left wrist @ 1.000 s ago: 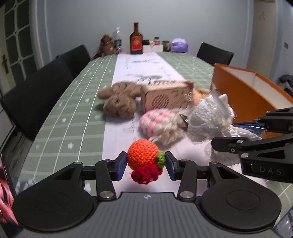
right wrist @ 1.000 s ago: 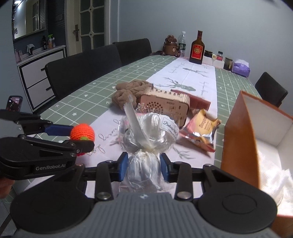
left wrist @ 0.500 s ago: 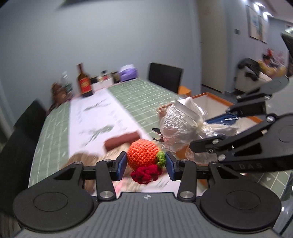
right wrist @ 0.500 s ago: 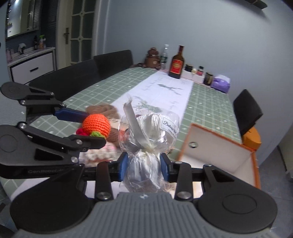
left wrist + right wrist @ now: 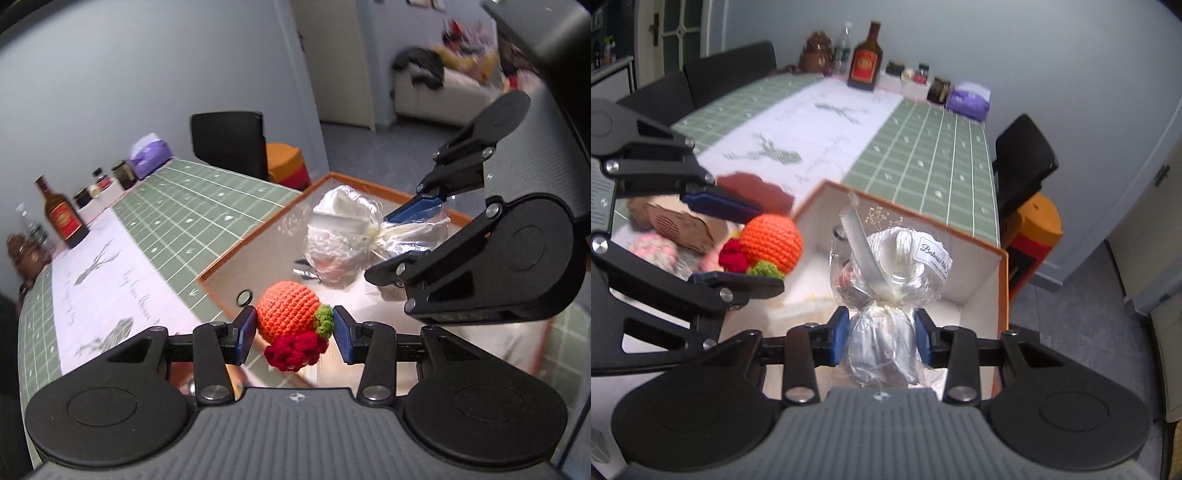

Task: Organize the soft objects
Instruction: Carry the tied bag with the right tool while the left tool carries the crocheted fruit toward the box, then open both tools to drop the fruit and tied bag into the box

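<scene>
My left gripper [image 5: 294,334] is shut on an orange crocheted ball with red and green tufts [image 5: 287,315]; it also shows in the right wrist view [image 5: 772,243]. My right gripper [image 5: 881,334] is shut on a clear cellophane-wrapped soft toy [image 5: 890,266], seen in the left wrist view too [image 5: 343,236]. Both grippers hold their objects over the open orange box with a white inside [image 5: 979,266], whose rim shows in the left wrist view [image 5: 236,254].
On the green checked table [image 5: 923,147] left of the box lie a wooden radio-shaped box [image 5: 679,225], a pink knitted toy [image 5: 653,251] and a dark red item [image 5: 757,188]. A bottle [image 5: 864,62], jars and a purple tissue pack [image 5: 971,98] stand at the far end. Black chairs surround the table.
Both grippers have swung right from above the table items to over the orange box, still holding the crocheted ball and the wrapped toy.
</scene>
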A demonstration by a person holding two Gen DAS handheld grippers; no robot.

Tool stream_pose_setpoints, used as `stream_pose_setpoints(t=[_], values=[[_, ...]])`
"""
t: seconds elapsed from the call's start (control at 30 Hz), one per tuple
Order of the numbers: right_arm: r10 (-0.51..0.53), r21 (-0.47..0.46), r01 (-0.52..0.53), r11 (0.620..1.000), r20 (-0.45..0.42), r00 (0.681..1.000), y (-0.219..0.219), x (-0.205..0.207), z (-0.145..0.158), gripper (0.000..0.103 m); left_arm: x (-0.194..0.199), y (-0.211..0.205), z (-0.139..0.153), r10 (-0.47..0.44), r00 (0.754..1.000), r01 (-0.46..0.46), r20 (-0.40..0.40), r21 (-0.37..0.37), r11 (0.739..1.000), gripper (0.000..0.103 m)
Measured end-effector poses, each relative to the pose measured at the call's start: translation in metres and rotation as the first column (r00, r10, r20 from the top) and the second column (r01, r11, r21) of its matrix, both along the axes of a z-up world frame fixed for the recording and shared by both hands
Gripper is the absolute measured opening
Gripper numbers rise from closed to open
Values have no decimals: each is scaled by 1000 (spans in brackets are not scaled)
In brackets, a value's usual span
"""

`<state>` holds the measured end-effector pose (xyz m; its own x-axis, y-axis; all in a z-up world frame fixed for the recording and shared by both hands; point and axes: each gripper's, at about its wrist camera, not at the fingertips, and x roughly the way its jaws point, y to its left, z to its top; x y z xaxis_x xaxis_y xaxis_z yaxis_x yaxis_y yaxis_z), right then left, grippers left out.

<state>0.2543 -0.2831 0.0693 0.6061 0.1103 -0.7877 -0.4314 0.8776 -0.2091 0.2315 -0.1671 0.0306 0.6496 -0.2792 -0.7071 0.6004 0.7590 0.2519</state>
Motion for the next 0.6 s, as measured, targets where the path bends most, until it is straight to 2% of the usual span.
stream_pose_setpoints(t=[0.27, 0.6], values=[[29, -54, -36, 998, -114, 993, -11, 46, -49, 38, 42, -25, -47, -74, 992, 88, -97, 146, 985, 50], [73, -69, -86, 994, -175, 982, -7, 67, -75, 40, 61, -34, -71, -111, 982, 146, -154, 232, 962, 51]])
